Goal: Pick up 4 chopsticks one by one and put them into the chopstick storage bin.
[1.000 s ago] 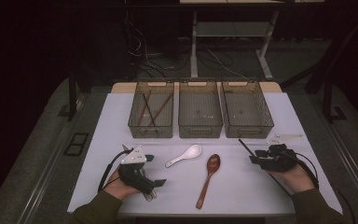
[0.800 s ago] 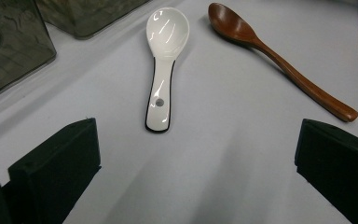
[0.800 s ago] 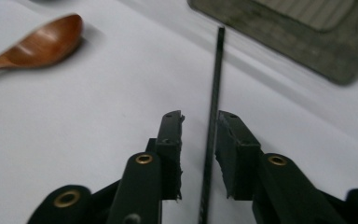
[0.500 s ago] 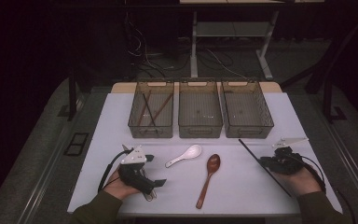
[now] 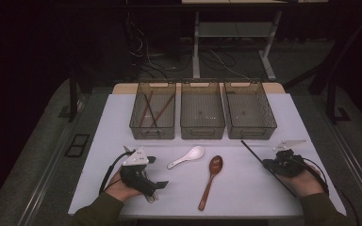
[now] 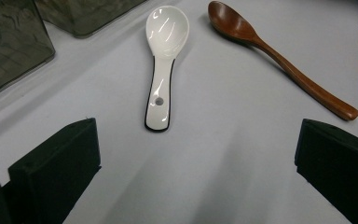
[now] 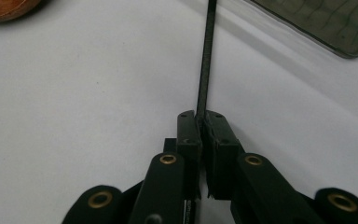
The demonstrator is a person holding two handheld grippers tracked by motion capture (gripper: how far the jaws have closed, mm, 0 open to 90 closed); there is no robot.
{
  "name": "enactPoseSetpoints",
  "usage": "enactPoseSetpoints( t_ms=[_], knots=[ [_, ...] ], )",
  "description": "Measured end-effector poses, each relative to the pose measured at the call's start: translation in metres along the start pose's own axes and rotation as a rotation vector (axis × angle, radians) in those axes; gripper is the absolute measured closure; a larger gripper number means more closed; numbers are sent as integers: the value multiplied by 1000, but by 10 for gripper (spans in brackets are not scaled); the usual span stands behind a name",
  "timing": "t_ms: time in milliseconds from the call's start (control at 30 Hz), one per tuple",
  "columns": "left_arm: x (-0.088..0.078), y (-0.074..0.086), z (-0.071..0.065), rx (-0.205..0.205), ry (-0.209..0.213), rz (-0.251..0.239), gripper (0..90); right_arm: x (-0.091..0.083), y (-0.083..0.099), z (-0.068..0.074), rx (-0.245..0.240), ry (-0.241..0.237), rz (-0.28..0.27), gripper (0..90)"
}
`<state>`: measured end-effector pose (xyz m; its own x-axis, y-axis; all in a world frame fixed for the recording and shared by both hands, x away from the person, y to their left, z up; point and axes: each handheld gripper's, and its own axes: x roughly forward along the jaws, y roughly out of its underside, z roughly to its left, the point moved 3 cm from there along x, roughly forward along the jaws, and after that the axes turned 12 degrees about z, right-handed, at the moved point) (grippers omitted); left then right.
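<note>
The right gripper (image 7: 200, 123) is clamped on a thin black chopstick (image 7: 206, 51), its jaws pinched tight against the stick on both sides. It grips partway along the shaft rather than at an end: in the high view the chopstick (image 5: 254, 155) runs ahead of the jaws and a shorter length trails back beside the right hand (image 5: 306, 181). A mid-shaft hold like this probably keeps the stick from drooping or swinging. Its long axis runs straight out along the line of the jaws, the front tip aimed toward the near edge of the right bin (image 5: 264, 134), just ahead of the gripper. The stick looks lifted a little off the white table (image 5: 245, 193), though I cannot be sure of the gap.

The left gripper (image 5: 146, 181) rests low by the table's near edge, jaws spread wide and holding nothing. Straight ahead of them lies the white soup spoon (image 6: 161, 65), handle toward the gripper and bowl away, so a closing grasp would meet the handle first. The wooden spoon (image 6: 279, 56) lies ahead and to the right of those jaws, bowl also away. Two more sticks lie crossed in the left bin (image 5: 136, 123), which hints that the held chopstick belongs there, well off to the right gripper's left
</note>
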<state>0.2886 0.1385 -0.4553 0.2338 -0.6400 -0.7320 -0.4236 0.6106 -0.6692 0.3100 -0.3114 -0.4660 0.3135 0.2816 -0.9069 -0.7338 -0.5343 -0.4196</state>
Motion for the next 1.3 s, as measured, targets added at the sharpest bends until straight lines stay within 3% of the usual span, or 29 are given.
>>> enactPoseSetpoints(
  t_ms=[267,467,767,1300],
  knots=[
    [0,0,0,2,1,2,0,-2,-1,-5,29,-66,9,857],
    [0,0,0,1,1,1,0,-9,-5,-3,4,-82,-22,857],
    [1,0,0,0,2,3,0,-21,-9,-2,3,-117,-70,857],
    [2,0,-1,-7,2,2,0,-34,-32,15,-55,-147,-144,857]
  ],
)
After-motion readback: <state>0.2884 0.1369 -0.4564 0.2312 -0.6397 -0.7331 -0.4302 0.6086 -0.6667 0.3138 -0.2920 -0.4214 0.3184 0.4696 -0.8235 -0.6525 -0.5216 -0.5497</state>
